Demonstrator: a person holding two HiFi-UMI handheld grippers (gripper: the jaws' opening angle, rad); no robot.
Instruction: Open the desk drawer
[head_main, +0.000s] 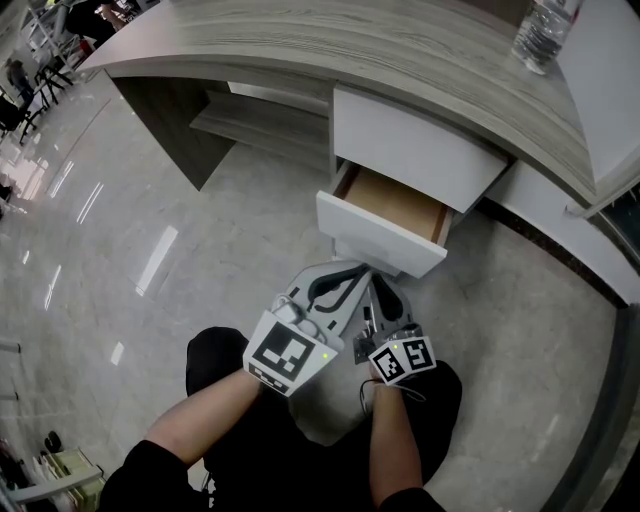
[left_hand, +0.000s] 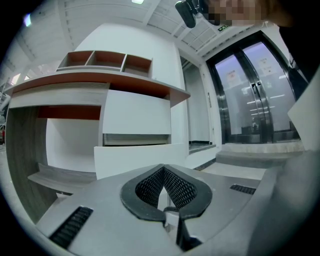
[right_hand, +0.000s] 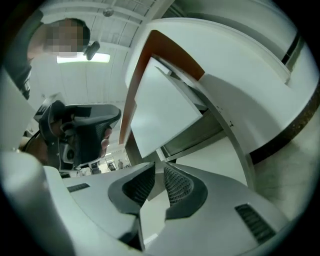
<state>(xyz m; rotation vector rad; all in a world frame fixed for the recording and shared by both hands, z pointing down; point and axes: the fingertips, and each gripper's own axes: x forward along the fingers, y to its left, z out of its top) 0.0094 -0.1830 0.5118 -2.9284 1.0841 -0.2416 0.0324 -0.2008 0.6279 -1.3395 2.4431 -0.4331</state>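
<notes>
The desk drawer (head_main: 380, 235) stands pulled out from the white unit, its wooden inside (head_main: 400, 205) showing in the head view. Both grippers hang just in front of and below its white front. My left gripper (head_main: 348, 278) has its fingertips touching, with nothing between them; in the left gripper view (left_hand: 163, 171) the drawer front (left_hand: 135, 160) fills the middle distance. My right gripper (head_main: 385, 300) sits beside it on the right. In the right gripper view (right_hand: 159, 172) a narrow gap shows between the tips, nothing in it, and they touch nothing.
A second white drawer front (head_main: 415, 150) sits shut above the open one, under the curved wood-grain desk top (head_main: 400, 50). A water bottle (head_main: 545, 30) stands at the desk's far right. An open shelf (head_main: 260, 125) lies left of the drawers. A black office chair (right_hand: 90, 125) stands behind.
</notes>
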